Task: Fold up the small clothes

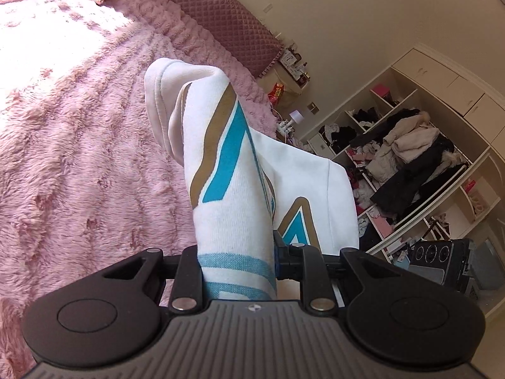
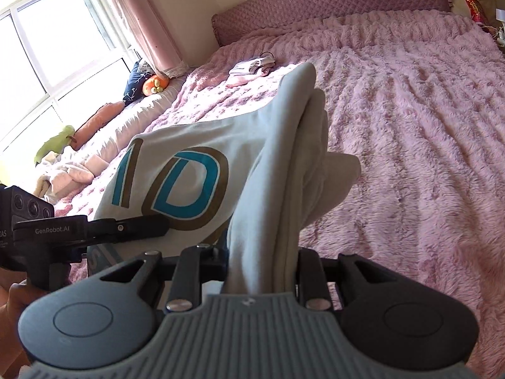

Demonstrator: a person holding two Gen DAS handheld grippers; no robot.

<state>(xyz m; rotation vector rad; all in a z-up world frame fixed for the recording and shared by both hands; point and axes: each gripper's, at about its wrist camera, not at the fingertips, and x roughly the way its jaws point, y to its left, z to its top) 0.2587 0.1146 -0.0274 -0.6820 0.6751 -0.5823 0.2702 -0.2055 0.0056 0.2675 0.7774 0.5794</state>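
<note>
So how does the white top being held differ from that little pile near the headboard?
The white printed garment hangs lifted off the bed, pinched by both the left gripper and right gripper; the small pile lies untouched on the pink blanket. The garment shows blue-and-gold lettering; the pile looks plain. Both are pale fabric.

Right tongs (image 2: 262,271) clamping white shirt (image 2: 195,164), above pink bed (image 2: 410,126)

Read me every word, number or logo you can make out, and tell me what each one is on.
"GenRobot.AI": side of the left hand-held gripper.
"D", after a partly folded stroke: white garment.
"DAS": cut-off lettering on the same gripper's body.
Red snack bag: print too blurred to read.
</note>
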